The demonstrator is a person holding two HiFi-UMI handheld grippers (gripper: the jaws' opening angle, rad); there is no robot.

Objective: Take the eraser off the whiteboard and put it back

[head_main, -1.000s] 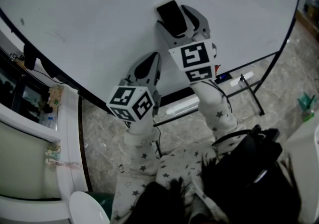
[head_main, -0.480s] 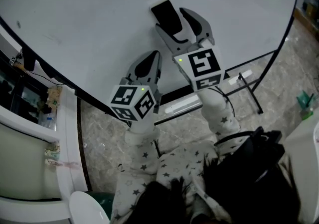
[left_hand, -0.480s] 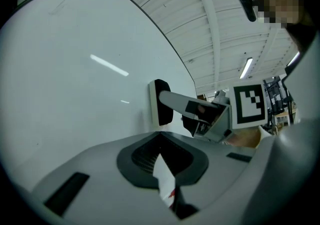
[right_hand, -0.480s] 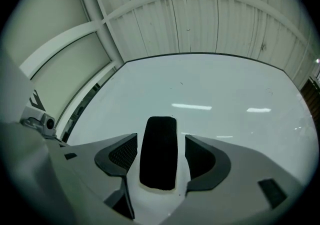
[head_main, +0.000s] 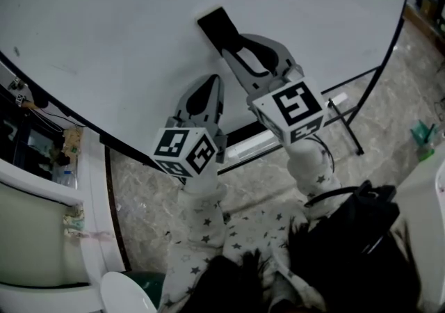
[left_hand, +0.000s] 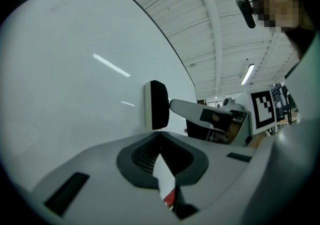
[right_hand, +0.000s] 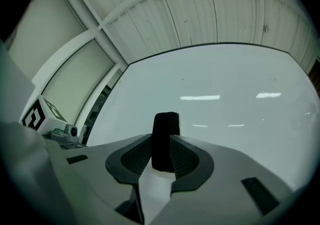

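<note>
On the whiteboard [head_main: 104,40], the eraser [head_main: 219,28] is pinched by the right tool [head_main: 233,44], whose jaws have just been closing, for lifting off; at seven o'clock the left tool [head_main: 210,82] is shut, unused.

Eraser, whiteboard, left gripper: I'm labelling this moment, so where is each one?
eraser [head_main: 217,28], head view, on the middle of its black back.
whiteboard [head_main: 125,33], head view, on a bare stretch of its white surface.
left gripper [head_main: 212,81], head view, at the tips of its jaws.
</note>
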